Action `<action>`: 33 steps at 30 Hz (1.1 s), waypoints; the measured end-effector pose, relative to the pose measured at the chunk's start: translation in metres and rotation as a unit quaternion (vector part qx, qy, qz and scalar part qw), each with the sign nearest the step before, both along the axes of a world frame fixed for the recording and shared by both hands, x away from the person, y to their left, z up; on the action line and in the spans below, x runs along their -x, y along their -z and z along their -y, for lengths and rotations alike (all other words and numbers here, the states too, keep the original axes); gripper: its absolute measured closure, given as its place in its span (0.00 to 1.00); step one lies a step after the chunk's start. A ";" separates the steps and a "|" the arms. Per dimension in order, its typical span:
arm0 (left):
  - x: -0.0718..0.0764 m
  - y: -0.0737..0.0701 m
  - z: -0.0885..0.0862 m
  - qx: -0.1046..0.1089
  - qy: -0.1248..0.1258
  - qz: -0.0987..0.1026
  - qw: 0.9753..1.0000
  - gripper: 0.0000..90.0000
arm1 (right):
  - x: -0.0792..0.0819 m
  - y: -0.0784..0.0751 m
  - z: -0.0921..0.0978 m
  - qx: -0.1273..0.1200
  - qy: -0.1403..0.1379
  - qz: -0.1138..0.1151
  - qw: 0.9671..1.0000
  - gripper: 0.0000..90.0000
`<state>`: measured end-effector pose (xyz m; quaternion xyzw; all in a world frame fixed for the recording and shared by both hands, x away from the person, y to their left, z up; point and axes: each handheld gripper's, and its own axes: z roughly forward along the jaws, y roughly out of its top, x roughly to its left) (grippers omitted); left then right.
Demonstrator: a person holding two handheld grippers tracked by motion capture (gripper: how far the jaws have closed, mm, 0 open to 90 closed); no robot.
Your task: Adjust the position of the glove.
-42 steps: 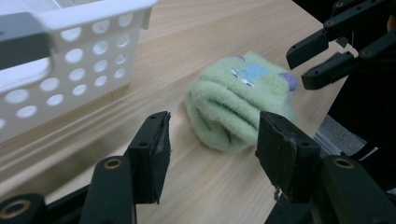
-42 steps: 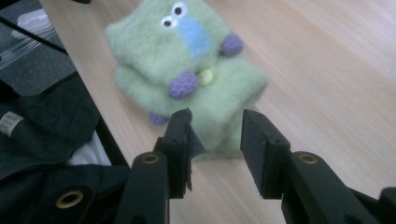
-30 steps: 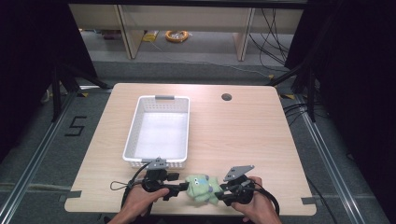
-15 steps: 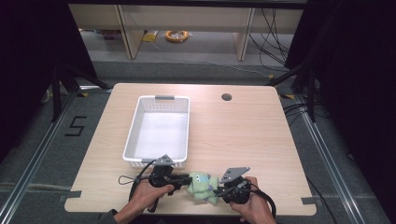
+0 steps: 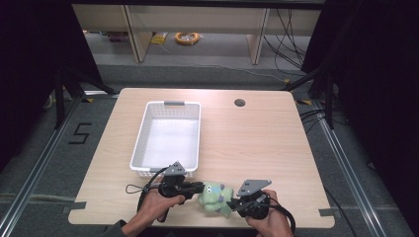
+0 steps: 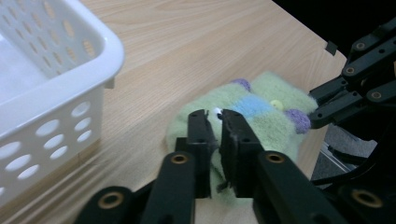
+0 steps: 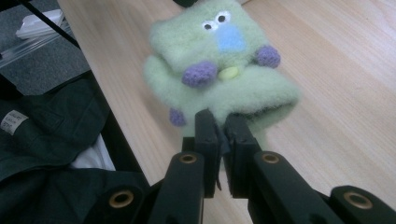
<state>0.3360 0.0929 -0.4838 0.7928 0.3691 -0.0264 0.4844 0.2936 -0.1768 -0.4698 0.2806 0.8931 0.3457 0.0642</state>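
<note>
A fuzzy pale-green plush toy (image 5: pixel 215 196) with white eyes, a blue nose and purple knobs sits at the table's front edge, between my two grippers. My left gripper (image 5: pixel 197 187) comes in from the toy's left. In the left gripper view its jaws stand nearly together, pinching the green fabric (image 6: pixel 252 116) at the left gripper (image 6: pixel 215 135). My right gripper (image 5: pixel 233 205) holds the toy's right side. In the right gripper view the right gripper (image 7: pixel 220 128) is shut on the lower edge of the plush toy (image 7: pixel 219 60). The right gripper (image 6: pixel 322 109) also shows beyond the toy in the left gripper view.
A white perforated basket (image 5: pixel 141 148) stands empty at the table's left middle, its near rim just behind the left hand; the basket wall (image 6: pixel 56 116) is close on the left. A cable hole (image 5: pixel 239 102) lies at the back. The table's front edge (image 7: pixel 112 116) runs beside the toy.
Both hands have shifted slightly, the left gripper edging right and forward. The toy stays held between the two grippers and has turned a little.
</note>
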 end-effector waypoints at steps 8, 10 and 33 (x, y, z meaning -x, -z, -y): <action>-0.003 0.006 0.002 0.001 -0.033 -0.043 0.999 0.54 | 0.004 0.001 -0.003 0.002 0.011 0.006 1.000 0.96; -0.007 0.010 0.002 -0.001 -0.035 -0.056 0.998 0.49 | 0.003 0.002 -0.003 0.000 0.006 0.005 1.000 0.96; -0.011 -0.007 0.013 0.001 0.006 -0.020 1.000 0.84 | 0.018 -0.006 -0.004 -0.026 0.005 -0.003 1.000 0.96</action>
